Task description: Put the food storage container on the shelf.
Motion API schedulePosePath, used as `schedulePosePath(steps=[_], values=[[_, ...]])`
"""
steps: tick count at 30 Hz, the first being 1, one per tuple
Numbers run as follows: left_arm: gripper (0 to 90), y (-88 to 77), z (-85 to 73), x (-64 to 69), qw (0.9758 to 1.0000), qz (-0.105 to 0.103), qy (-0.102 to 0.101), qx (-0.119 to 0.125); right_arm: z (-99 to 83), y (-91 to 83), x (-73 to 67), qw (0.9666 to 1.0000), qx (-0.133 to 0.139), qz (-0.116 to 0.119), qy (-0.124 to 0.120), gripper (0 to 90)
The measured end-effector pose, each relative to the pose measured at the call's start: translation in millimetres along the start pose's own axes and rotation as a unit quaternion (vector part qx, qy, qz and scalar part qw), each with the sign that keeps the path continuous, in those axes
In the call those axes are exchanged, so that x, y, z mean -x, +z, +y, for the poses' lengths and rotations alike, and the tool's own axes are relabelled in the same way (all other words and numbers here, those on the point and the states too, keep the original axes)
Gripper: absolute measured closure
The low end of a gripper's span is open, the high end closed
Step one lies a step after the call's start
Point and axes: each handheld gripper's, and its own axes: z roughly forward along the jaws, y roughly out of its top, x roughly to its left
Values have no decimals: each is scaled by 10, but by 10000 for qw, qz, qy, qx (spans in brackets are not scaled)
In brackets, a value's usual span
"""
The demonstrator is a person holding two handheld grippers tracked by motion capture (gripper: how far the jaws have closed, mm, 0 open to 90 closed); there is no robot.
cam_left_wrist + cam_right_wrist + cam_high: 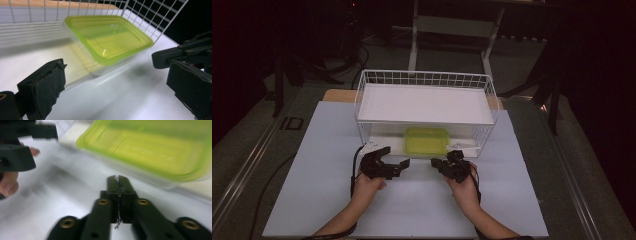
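Note:
A clear plastic box with a yellow-green lid sits under the white wire rack, at its open front. My left gripper hovers just short of the box's left front corner, jaws wide apart and empty. In the left gripper view the box lies ahead between the two black pads. My right gripper is near the box's right front, shut with nothing in it. In the right gripper view its closed tips point at the box's near edge, a short gap away.
A flat white board lies on top of the wire rack. The rack stands on a pale sheet that covers the table. Table legs and dark floor are beyond. The other gripper shows at the right of the left gripper view.

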Motion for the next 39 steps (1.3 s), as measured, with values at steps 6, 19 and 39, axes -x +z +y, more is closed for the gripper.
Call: schedulePosePath(steps=[6, 19, 39], values=[[26, -39, -116, 42, 10000, 17, 50, 16, -4, 206, -14, 9998, -25, -157, -70, 900], [26, -47, -141, 76, 9999, 124, 61, 89, 159, 439, 113, 9990, 130, -411, 146, 899], [26, -66, -139, 75, 9997, 132, 118, 139, 412, 649, 279, 9964, 343, -627, 447, 896]])
